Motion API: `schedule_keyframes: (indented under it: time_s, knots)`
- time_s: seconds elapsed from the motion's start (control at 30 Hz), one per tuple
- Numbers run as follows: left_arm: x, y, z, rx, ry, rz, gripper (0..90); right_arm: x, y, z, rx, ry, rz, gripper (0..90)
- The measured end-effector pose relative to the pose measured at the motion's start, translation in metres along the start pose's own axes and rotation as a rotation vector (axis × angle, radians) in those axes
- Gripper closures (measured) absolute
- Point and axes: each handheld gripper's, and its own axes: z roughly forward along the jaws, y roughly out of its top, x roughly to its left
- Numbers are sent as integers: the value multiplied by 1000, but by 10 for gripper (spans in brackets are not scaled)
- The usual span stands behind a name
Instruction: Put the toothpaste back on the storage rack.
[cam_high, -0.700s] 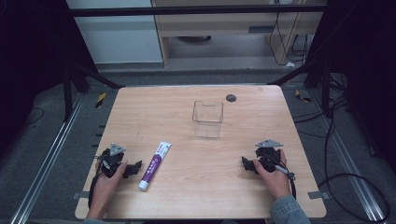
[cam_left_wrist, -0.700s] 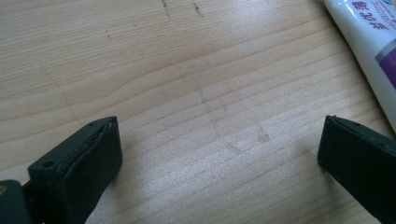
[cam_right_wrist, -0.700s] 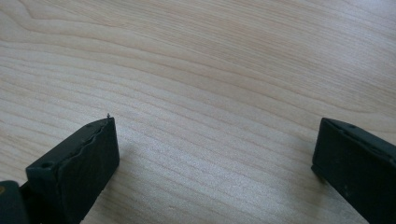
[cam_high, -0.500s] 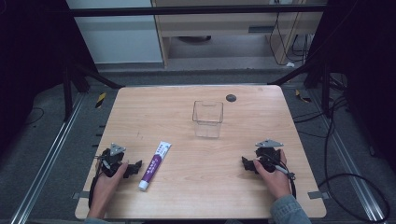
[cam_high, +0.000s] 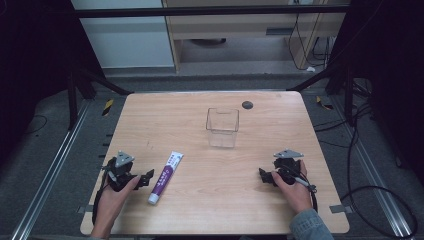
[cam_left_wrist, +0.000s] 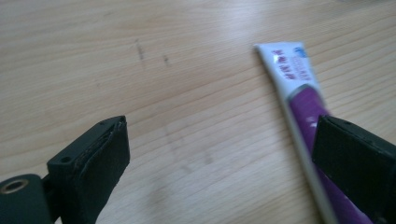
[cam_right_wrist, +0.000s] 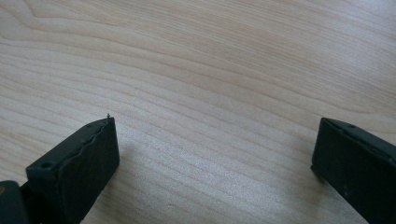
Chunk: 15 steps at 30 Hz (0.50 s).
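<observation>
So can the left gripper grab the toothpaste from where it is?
Probably yes. The left gripper is open and sits right beside the toothpaste tube, which lies flat on the wooden table. Nothing lies between them.

In the left gripper view, a black jaw is covering part of the tube (cam_left_wrist: 299, 88); the bottom edge is cropping its lower end.
</observation>
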Motion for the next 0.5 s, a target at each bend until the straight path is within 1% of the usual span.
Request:
schedule_keyframes:
  time_s: [0.03, 0.07, 0.1, 0.13, 0.17, 0.2, 0.23, 0.27, 0.3, 0.33, 0.37, 0.47, 0.5]
  knots:
    - [-7, 7, -4, 4, -11, 24, 38, 0, 0, 0, -1, -1, -1, 8]
    - [-11, 11, -6, 13, -20, 41, 39, 0, 0, 0, 0, -3, 1, 7]
    - [-14, 13, -7, 22, -24, 54, 44, 0, 1, 1, 2, -4, 3, 6]
    - [-14, 13, -7, 22, -24, 54, 47, 0, 1, 1, 2, -4, 3, 6]
    - [-21, 18, -8, 41, -23, 81, 47, 0, 1, 1, 0, -3, 2, 6]
    - [-24, 19, -8, 53, -22, 95, 52, 0, 1, 1, 0, -3, 4, 6]
    - [-30, 22, -7, 82, -32, 115, 57, 0, 1, 1, 0, -3, 2, 6]
    - [-33, 22, -7, 96, -35, 123, 43, 0, 1, 1, 0, -3, 1, 6]
    - [-39, 24, -6, 129, -32, 145, 43, 0, 1, 1, 0, -3, 1, 6]
    - [-41, 25, -6, 142, -31, 156, 43, 0, 1, 1, -1, -4, 2, 6]
    - [-43, 27, -7, 155, -35, 162, 42, 0, 1, 1, -1, -4, 5, 6]
    - [-44, 31, -8, 164, -26, 156, 45, 1, 1, 1, 0, -6, 8, 6]
    - [-43, 36, -9, 171, -14, 140, 47, 1, 1, 1, -1, -6, 9, 6]
